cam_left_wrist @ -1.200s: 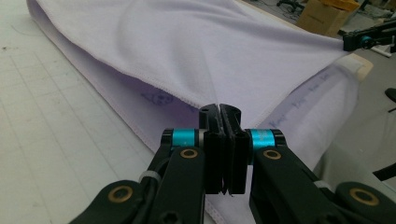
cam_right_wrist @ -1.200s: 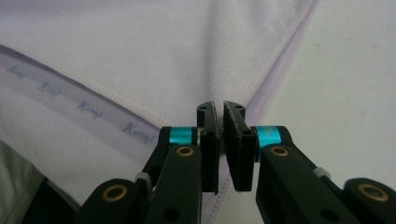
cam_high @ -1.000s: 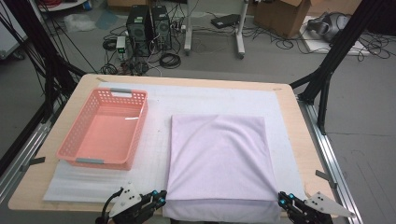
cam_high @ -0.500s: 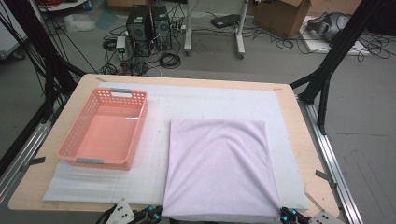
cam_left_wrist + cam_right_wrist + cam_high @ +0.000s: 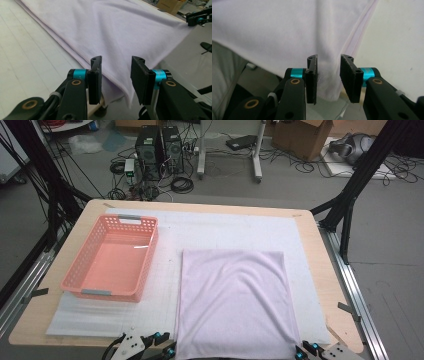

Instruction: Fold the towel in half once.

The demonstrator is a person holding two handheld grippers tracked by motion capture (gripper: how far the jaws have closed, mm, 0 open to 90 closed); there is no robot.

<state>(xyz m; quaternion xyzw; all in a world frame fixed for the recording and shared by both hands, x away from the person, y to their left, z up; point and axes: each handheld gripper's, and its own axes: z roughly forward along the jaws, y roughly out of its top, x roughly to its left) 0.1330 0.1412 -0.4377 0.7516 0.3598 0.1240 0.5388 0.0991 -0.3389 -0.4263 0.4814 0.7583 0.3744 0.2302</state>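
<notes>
Pink plastic basket (image 5: 112,265), empty, on the left half of the wooden table (image 5: 320,255), nearer the left edge than the centre; white foam sheet (image 5: 230,227) spread beneath it, reaching toward the far corners; beyond the far edge, on the floor, two black computer towers (image 5: 159,147), tangled cables (image 5: 182,182), cardboard box (image 5: 300,132).

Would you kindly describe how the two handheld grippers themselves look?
Both the left gripper and right gripper have black linkage arms with brass-coloured pivot pins, teal collars and flat, rectangular black jaw pads. In the high view, each carries a pale grey three-cornered plate with dark holes; a black cable loops beside the left one.
</notes>
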